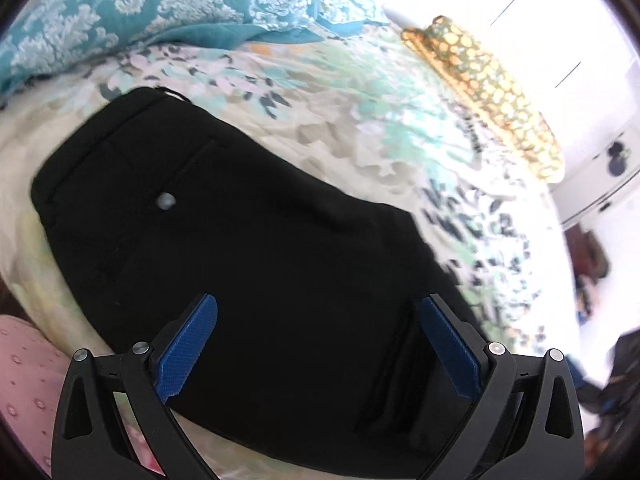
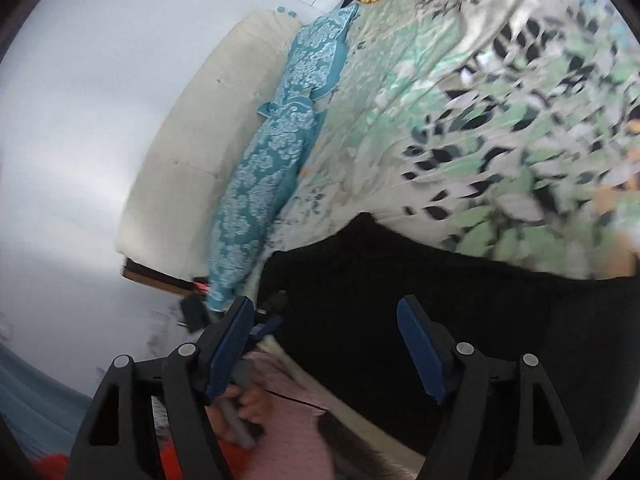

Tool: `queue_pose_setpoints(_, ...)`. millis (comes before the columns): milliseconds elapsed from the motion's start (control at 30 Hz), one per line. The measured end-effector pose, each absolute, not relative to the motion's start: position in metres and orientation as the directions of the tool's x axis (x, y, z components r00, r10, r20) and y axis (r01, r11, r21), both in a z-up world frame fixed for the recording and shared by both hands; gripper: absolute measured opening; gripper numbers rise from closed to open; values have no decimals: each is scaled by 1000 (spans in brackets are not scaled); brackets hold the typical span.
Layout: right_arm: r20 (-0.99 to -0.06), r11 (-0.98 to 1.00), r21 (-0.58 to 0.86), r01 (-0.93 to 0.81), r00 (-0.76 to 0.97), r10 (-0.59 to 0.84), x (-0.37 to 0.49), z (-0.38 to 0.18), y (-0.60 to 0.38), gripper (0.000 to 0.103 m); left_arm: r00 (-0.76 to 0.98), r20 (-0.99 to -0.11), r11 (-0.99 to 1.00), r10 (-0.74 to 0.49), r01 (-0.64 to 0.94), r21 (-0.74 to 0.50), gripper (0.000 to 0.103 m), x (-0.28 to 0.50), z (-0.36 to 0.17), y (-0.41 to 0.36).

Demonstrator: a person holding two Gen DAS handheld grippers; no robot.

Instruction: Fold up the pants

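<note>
Pants [image 1: 248,248], black and already folded over, lie flat on the floral bedspread [image 1: 360,120]. Nearest, just above the pants, the left gripper [image 1: 316,344] hangs with fingers apart, holding nothing. The right gripper [image 2: 326,344] hovers by the pants, fingers spread and empty. Beyond the pants sit teal pillows [image 1: 132,12]. A fold looks just laid; next comes regripping an edge for another fold.
</note>
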State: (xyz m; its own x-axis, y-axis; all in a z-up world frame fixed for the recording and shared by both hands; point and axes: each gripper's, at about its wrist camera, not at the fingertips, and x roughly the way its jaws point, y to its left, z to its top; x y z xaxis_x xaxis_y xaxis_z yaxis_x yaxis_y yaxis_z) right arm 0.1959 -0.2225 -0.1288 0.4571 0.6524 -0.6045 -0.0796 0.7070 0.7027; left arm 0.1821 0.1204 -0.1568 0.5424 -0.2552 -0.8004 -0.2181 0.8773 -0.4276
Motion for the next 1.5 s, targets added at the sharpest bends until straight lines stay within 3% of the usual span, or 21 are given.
queue_pose_setpoints(167,-716,832,554,28,527,458,103,-140,-307,80,473,-744,853,-472,32,-521,99,184,-148,79)
queue_pose_setpoints(233,-720,831,550,84,551,421,71,-145,-329,80,427,-751,857,-504,140,-497,84,185,-148,53)
queue_pose_setpoints(267,-716,827,552,105,568,406,57,-147,-336,80,400,-766,863,-504,189,-469,69,186,-150,40)
queue_pose_setpoints(300,-710,820,558,127,584,394,47,-148,-344,80,377,-783,868,-496,221,-444,61,186,-152,30)
queue_pose_setpoints(400,-658,777,607,164,651,377,33,-143,-364,80,324,-826,881,-461,278,-383,46,184,-164,6)
queue_pose_setpoints(467,-637,776,611,155,677,367,38,-140,-366,80,305,-839,880,-451,306,-363,39,183,-169,-2)
queue_pose_setpoints(667,-642,797,602,53,625,443,57,-145,-339,80,287,-888,918,-359,279,-280,39,186,-185,-6)
queue_pose_setpoints(800,-659,819,573,-14,585,472,62,-147,-319,80,276,-885,911,-375,287,-297,37,185,-187,-5)
queue_pose_setpoints(833,-662,824,566,-24,583,472,61,-147,-317,80,267,-887,907,-378,299,-296,31,183,-188,-8)
queue_pose_setpoints(867,-661,825,564,-30,583,473,60,-146,-316,80,259,-892,906,-371,311,-286,14,182,-190,-11)
queue_pose_setpoints(967,-655,825,565,-23,595,465,57,-144,-318,80,284,-890,909,-356,325,-260,2,178,-184,-14)
queue_pose_setpoints(1133,-640,823,569,-3,626,445,51,-140,-325,80,405,-843,924,-355,292,-248,2,172,-150,8)
queue_pose_setpoints(1367,-674,834,552,13,596,437,60,-148,-320,80,306,-925,959,-227,237,-157,4,188,-190,11)
queue_pose_setpoints(1467,-679,842,540,4,593,433,60,-148,-316,80,317,-920,958,-229,239,-156,13,186,-186,13)
queue_pose_setpoints(1500,-680,843,537,5,594,430,59,-148,-316,80,319,-919,960,-229,231,-159,24,185,-185,16)
